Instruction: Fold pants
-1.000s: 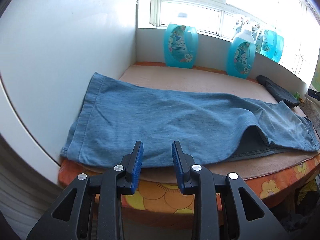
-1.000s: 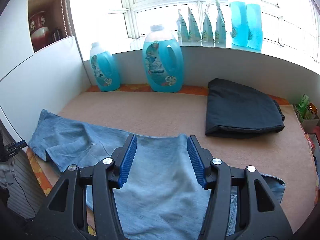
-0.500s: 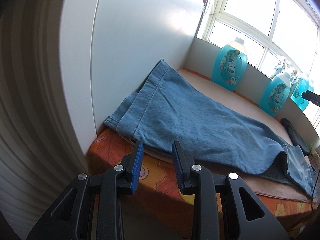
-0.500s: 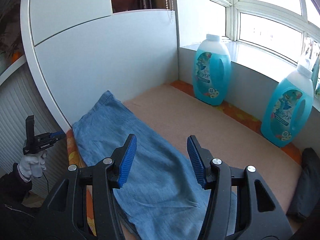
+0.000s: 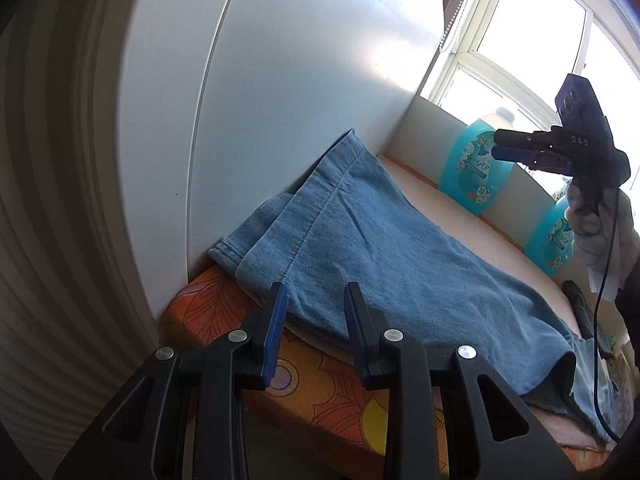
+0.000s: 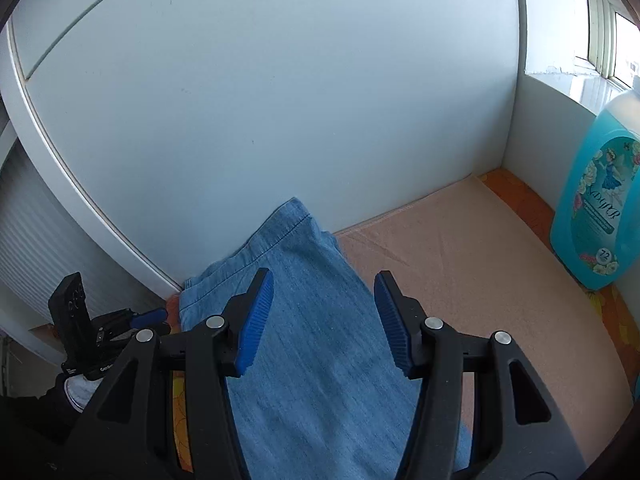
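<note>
Approach phase judged in hand: the hem end of the pants (image 5: 372, 248) is being lined up for pickup, no grasp made yet. Left gripper (image 5: 316, 320) is held low at the near edge of the counter (image 5: 320, 384), jaws parted to a moderate gap, nothing between them; the near hem corner sits just beyond the tips. Right gripper (image 6: 324, 312) hangs above the same leg end, jaws wide and empty, denim visible under and between them but apparently not touched.

Next move, as judged: the left jaws need to go forward over the near hem corner and close through both layers; the right jaws need to drop onto the far hem corner by the white panel (image 6: 280, 100). Both layers must be caught together, else the fold skews.

Pants: light blue denim, already doubled leg on leg, laid lengthwise on the beige cloth (image 6: 460, 248) of the counter. Hems are butted against the white panel, the lower one poking out slightly past the top one, so the ends are not quite flush. Fabric lies mostly flat with soft ripples. Towards the right the near edge lifts into a hump showing dark inner side. Waist end runs out of clear view. Teal detergent bottle (image 6: 600, 208) stands well apart by the window wall.
</note>
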Demonstrator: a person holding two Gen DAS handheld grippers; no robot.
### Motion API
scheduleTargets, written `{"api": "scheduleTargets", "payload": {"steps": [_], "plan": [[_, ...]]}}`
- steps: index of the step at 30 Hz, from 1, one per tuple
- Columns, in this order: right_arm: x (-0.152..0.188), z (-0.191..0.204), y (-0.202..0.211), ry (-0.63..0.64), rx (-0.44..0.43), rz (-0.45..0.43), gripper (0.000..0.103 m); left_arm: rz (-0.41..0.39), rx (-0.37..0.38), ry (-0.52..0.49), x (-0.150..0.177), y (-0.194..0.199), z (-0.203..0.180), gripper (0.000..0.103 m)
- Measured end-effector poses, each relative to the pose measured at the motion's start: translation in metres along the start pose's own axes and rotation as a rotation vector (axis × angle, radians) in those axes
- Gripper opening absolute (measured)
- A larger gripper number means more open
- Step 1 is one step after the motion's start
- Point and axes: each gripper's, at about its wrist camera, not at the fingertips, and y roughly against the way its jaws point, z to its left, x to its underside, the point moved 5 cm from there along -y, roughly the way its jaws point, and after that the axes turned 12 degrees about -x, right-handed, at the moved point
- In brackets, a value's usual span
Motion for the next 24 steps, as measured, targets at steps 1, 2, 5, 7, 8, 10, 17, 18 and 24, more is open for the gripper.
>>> {"api": "scheduleTargets", "payload": {"steps": [1, 2, 5, 7, 8, 10, 17, 18, 24], "plan": [[-0.005, 0.000, -0.011, 0.002, -0.003, 0.010, 0.055, 0.003, -0.002, 0.008, 0.000, -0.002, 0.001, 0.028], [-0.009, 0.001, -0.021, 0.008, -0.010, 0.023, 0.055, 0.008, -0.001, 0.019, 0.000, -0.003, 0.001, 0.028], [-0.018, 0.005, -0.046, 0.033, -0.028, 0.044, 0.055, 0.012, -0.007, 0.032, 0.000, -0.006, 0.004, 0.028], [-0.023, 0.006, -0.059, 0.042, -0.043, 0.050, 0.055, 0.007, -0.029, 0.025, -0.001, -0.007, 0.006, 0.028], [-0.024, 0.005, -0.066, 0.045, -0.055, 0.056, 0.055, 0.011, -0.033, 0.033, -0.001, -0.008, 0.008, 0.028], [-0.024, 0.003, -0.078, 0.052, -0.074, 0.072, 0.055, 0.021, -0.039, 0.058, -0.001, -0.012, 0.012, 0.028], [-0.026, -0.014, -0.118, 0.082, -0.168, 0.110, 0.055, 0.033, -0.109, 0.078, -0.001, -0.022, 0.008, 0.031], [-0.027, -0.017, -0.124, 0.080, -0.177, 0.121, 0.055, 0.036, -0.118, 0.091, -0.001, -0.023, 0.009, 0.034], [-0.029, -0.032, -0.145, 0.076, -0.215, 0.134, 0.055, 0.069, -0.146, 0.152, 0.000, -0.030, 0.011, 0.040]]}}
